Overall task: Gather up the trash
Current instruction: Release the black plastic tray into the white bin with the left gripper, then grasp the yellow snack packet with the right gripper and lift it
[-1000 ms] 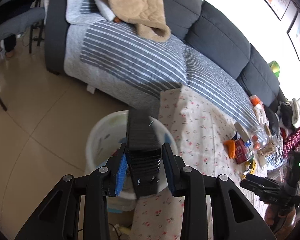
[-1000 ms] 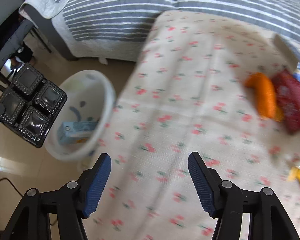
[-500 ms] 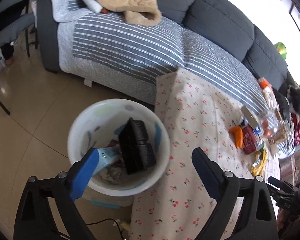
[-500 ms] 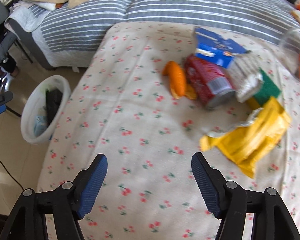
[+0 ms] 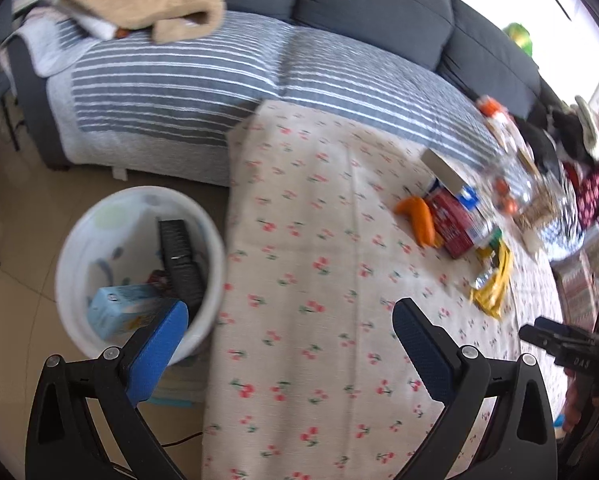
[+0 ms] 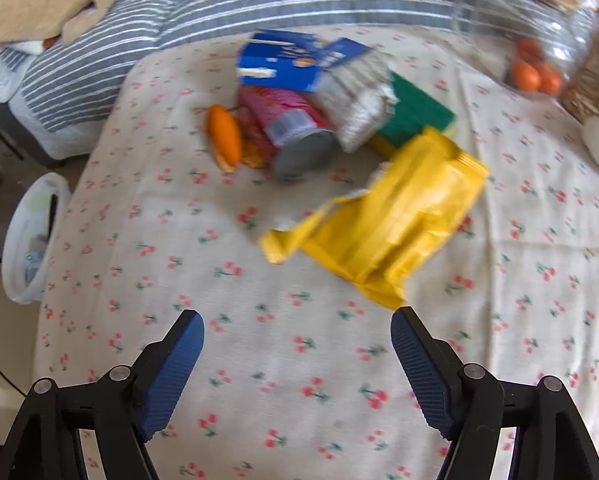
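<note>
Above the cherry-print cotton tablecloth (image 6: 227,240), the left gripper (image 5: 291,320) and right gripper (image 6: 297,332) have both just been opening, ribbed blue pads spread on nothing, with the crumpled yellow plastic wrapper (image 6: 383,224) ahead and the round white plastic bin (image 5: 139,264) holding a ridged black tray (image 5: 179,256).
</note>
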{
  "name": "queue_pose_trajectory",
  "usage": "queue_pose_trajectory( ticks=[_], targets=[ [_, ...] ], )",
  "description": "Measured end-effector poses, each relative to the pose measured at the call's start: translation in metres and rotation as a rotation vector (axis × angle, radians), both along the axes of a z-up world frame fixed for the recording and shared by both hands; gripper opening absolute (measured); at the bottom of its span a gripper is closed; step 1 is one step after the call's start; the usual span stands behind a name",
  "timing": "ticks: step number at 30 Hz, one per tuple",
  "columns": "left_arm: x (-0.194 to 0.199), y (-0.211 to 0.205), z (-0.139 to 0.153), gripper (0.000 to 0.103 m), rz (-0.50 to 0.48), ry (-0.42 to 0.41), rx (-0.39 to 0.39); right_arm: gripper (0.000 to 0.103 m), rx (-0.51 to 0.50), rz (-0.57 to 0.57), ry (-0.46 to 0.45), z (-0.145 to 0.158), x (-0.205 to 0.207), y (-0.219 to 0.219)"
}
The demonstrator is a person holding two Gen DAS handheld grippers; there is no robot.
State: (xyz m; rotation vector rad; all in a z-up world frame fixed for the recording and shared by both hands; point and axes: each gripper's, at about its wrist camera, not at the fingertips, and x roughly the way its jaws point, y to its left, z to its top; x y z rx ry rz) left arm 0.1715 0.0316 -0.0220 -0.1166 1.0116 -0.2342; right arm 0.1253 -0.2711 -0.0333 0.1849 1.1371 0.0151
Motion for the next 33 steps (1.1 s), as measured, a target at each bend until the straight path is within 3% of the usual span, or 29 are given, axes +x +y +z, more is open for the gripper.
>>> queue_pose_trajectory(
  ticks=[14,33],
  targets=[
    [0.005,-0.072,-0.015,0.103,-0.142,0.053,0.037,0.087,-0.012,-0.161,0.062,-0.014,-0.008,-0.065],
    [0.017,-0.071,-0.023,0.103,-0.140,0.083,0.042,0.088,0.055,-0.244,0.140,-0.051,0.049,-0.075]
  ],
)
